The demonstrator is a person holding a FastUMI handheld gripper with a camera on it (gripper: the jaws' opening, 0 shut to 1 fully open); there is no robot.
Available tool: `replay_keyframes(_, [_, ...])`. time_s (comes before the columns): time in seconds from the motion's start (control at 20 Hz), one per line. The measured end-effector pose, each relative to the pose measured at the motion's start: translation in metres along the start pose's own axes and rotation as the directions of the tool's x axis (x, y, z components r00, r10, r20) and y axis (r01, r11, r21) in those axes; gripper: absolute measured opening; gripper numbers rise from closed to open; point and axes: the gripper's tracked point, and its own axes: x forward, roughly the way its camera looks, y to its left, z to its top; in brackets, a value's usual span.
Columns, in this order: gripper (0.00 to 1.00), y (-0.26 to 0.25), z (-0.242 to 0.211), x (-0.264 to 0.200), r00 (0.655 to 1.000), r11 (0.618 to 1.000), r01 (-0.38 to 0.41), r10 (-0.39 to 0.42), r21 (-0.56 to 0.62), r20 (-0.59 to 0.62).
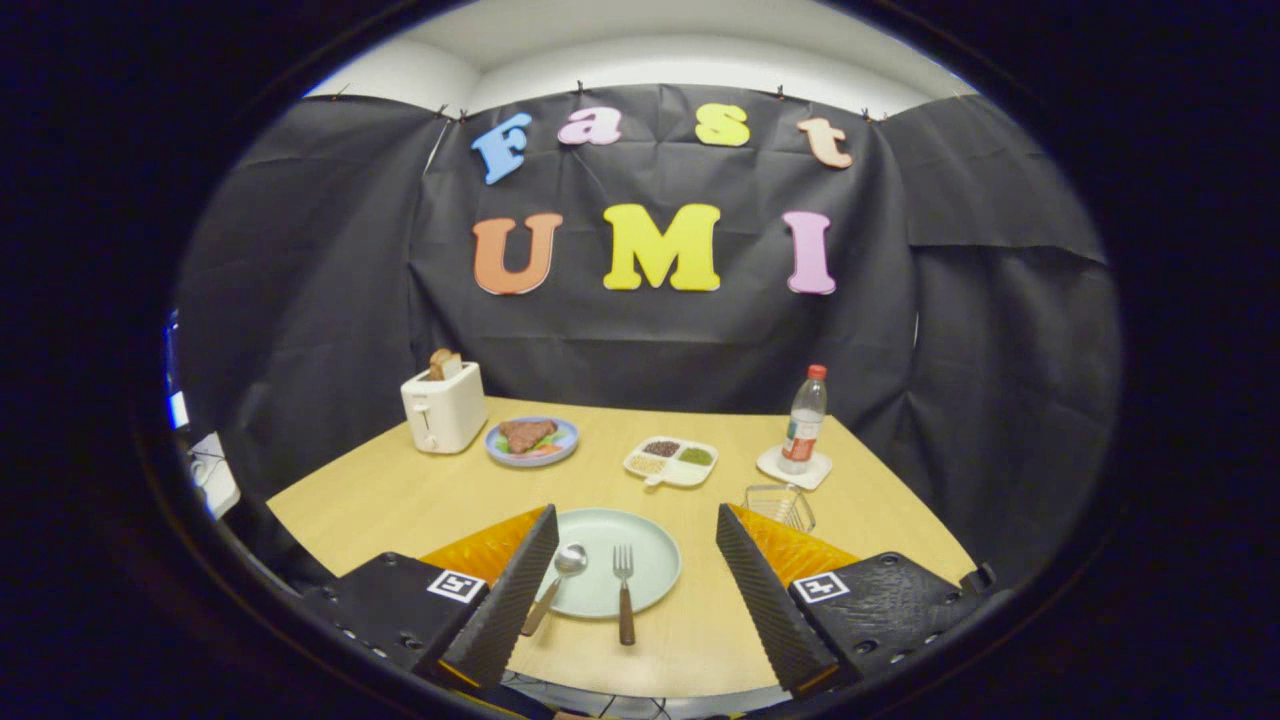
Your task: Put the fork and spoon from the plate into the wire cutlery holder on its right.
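Now: tool [637,575] wide, empty | fork [624,600], spoon [556,585] between fingers on plate [655,550]

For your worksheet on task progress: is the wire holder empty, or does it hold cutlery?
Empty: the holder shows bare wire, while fork and spoon lie on the plate between the open gripper fingers.

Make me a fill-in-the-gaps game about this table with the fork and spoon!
1. The fork and spoon lie on the green ____.
2. The gripper fingers are wide ____, holding nothing.
3. Bread sticks up out of the white ____.
4. The bottle has a ____ cap.

Missing words: plate; open; toaster; red
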Motion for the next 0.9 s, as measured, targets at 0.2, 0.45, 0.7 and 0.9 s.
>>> replay_keyframes(0.2, [0.96, 0.008, -0.035, 0.043, 0.985, 0.999, -0.019, 0.011, -0.044, -0.171])
replay_keyframes(0.45, [0.94, 0.005, -0.075, 0.082, 0.932, 0.999, -0.032, 0.015, -0.04, -0.362])
replay_keyframes(0.7, [0.94, 0.009, -0.104, 0.105, 0.879, 0.997, -0.048, 0.016, -0.057, -0.476])
replay_keyframes(0.9, [0.84, 0.02, -0.118, 0.116, 0.835, 0.997, -0.068, 0.037, -0.037, -0.548])
